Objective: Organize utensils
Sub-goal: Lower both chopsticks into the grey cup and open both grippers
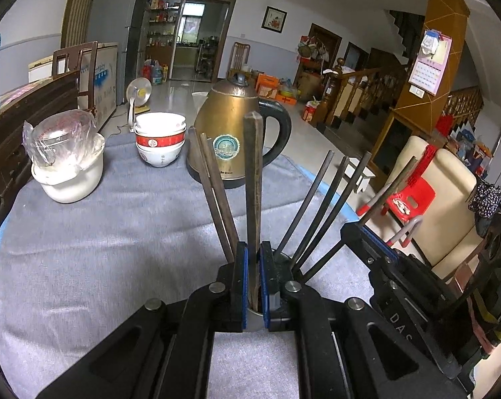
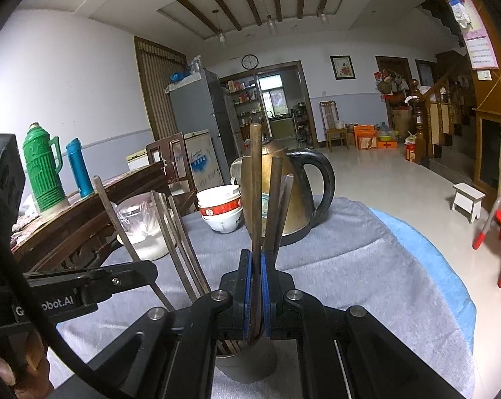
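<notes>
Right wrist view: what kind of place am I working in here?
Probably a lived-in family home's open living and dining room: a cloth-covered table with kettle and stacked bowls, a fridge, and a staircase.

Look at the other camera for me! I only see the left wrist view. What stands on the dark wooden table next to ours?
Observer: A tall green thermos stands on it.
Operator: Cool! Is the other hand-held gripper holding anything?
Observer: Yes, the right hand-held gripper is shut on one upright chopstick.
</notes>
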The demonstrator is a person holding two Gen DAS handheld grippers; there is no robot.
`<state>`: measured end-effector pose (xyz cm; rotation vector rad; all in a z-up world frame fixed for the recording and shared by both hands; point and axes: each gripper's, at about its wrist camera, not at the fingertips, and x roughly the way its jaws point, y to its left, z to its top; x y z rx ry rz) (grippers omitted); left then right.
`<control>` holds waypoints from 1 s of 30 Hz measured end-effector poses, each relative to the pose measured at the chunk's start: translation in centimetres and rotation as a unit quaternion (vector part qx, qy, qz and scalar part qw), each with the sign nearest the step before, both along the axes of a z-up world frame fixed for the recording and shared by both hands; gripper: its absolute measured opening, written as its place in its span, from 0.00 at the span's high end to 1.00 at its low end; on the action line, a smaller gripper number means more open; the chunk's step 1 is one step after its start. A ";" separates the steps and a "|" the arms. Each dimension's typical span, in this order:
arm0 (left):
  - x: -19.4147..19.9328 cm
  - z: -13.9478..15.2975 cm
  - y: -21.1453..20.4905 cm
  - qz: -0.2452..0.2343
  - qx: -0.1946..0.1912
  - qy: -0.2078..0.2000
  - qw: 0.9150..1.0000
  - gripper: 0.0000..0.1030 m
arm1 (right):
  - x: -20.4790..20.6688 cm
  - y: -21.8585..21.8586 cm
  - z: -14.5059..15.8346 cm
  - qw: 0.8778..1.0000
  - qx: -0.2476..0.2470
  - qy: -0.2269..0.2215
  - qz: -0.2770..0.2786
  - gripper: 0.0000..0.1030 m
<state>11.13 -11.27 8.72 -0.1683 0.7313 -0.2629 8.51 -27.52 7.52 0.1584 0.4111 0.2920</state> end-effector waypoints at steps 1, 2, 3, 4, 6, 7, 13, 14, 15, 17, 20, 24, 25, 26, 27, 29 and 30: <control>0.0 0.0 0.0 0.000 0.001 0.000 1.000 0.93 | 0.0 0.0 0.0 1.000 -0.001 0.000 0.000 0.94; 0.1 0.0 0.0 0.000 0.001 0.000 1.000 0.93 | 0.1 0.1 -0.1 1.000 -0.001 0.002 0.001 0.94; 0.2 0.1 0.0 0.000 0.001 0.001 1.000 0.93 | 0.1 0.1 -0.1 1.000 -0.002 0.002 0.002 0.94; 0.3 0.1 0.0 0.000 0.001 0.001 1.000 0.93 | 0.2 0.2 -0.1 1.000 -0.003 0.003 0.002 0.94; 0.3 0.0 0.1 0.000 -0.001 0.001 1.000 0.93 | 0.2 0.3 -0.3 1.000 -0.005 0.005 0.003 0.94; 0.4 0.0 0.2 0.001 -0.001 0.002 1.000 0.93 | 0.2 0.3 -0.3 1.000 -0.005 0.006 0.003 0.94; 0.4 0.4 0.3 0.005 -0.007 -0.006 1.000 0.93 | 0.3 0.4 -0.3 1.000 -0.009 0.008 0.004 0.94; 0.5 0.3 0.2 0.004 -0.005 -0.004 1.000 0.93 | 0.3 0.3 -0.4 1.000 -0.008 0.008 0.004 0.94; 0.6 0.1 0.0 0.003 -0.003 0.000 1.000 0.93 | 0.3 0.3 -0.4 1.000 -0.008 0.009 0.004 0.94; 0.8 -0.3 -0.2 0.004 0.003 0.002 1.000 0.93 | 0.4 0.4 -0.5 1.000 -0.010 0.012 0.006 0.94; 1.3 -0.7 -0.5 -0.002 0.004 0.017 1.000 0.94 | 0.6 0.3 -0.7 1.000 -0.013 0.018 0.007 0.94; 1.7 -1.1 -0.8 -0.002 0.011 0.024 1.000 0.94 | 0.8 0.4 -0.8 1.000 -0.014 0.023 0.008 0.94; 1.8 -1.2 -0.8 -0.002 0.012 0.025 1.000 0.94 | 0.8 0.4 -0.8 1.000 -0.015 0.024 0.008 0.94; 1.8 -1.4 -0.8 -0.001 0.013 0.027 1.000 0.94 | 0.9 0.4 -0.7 1.000 -0.016 0.024 0.008 0.94; 1.9 -1.5 -0.8 -0.001 0.013 0.029 1.000 0.94 | 0.9 0.4 -0.7 1.000 -0.017 0.024 0.008 0.94; 2.2 -1.6 -0.6 0.001 0.014 0.032 0.999 0.94 | 1.1 0.5 -0.7 0.999 -0.018 0.025 0.009 0.94; 2.3 -1.7 -0.6 0.001 0.014 0.033 0.999 0.94 | 1.2 0.5 -0.7 0.999 -0.019 0.026 0.008 0.94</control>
